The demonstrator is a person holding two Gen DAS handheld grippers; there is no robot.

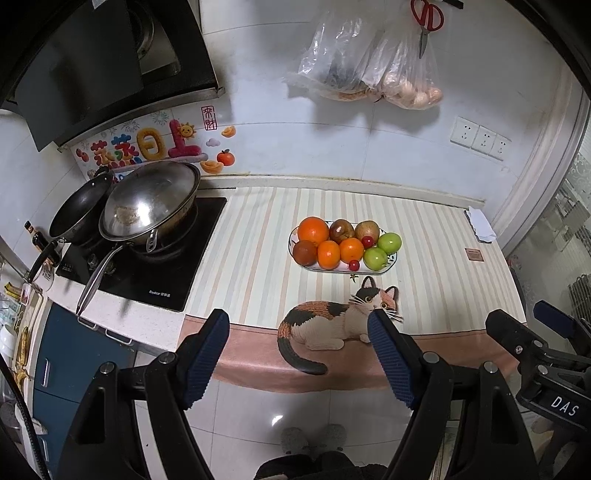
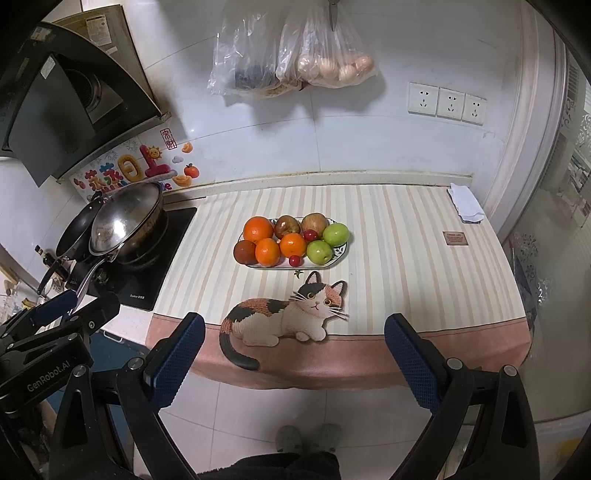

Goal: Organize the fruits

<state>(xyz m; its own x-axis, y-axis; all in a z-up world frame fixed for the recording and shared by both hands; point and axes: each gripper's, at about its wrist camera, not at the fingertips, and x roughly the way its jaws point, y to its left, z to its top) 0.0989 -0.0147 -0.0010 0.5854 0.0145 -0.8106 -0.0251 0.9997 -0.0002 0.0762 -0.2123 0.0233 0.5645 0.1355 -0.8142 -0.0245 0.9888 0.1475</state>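
Fruit plate [image 1: 391, 263] on striped surface [image 1: 258, 236], just behind cat picture [image 1: 332, 321]; oranges [image 1: 313, 230], green apples [image 1: 375, 258], brown fruit, small red ones aboard. Left gripper [image 1: 299, 328] and right gripper [image 2: 295, 332] released, empty, short of plate.

1. Cloth [image 2: 388, 236]: cream with pale pink stripes, plain pink border, calico cat print [image 2: 284, 314] in orange, black and white.
2. Plate [image 2: 341, 251]: white with a dark rim.
3. Oranges [image 2: 258, 228]: bright orange.
4. Apples [image 2: 335, 234]: green.
5. Cherries [image 2: 294, 260]: red.
6. Brown fruits [image 2: 245, 252]: reddish-brown.
7. Pads [image 2: 413, 365]: dark blue, textured.
8. Scissors [image 1: 427, 16]: red handles.
9. Stove [image 1: 155, 273]: black.
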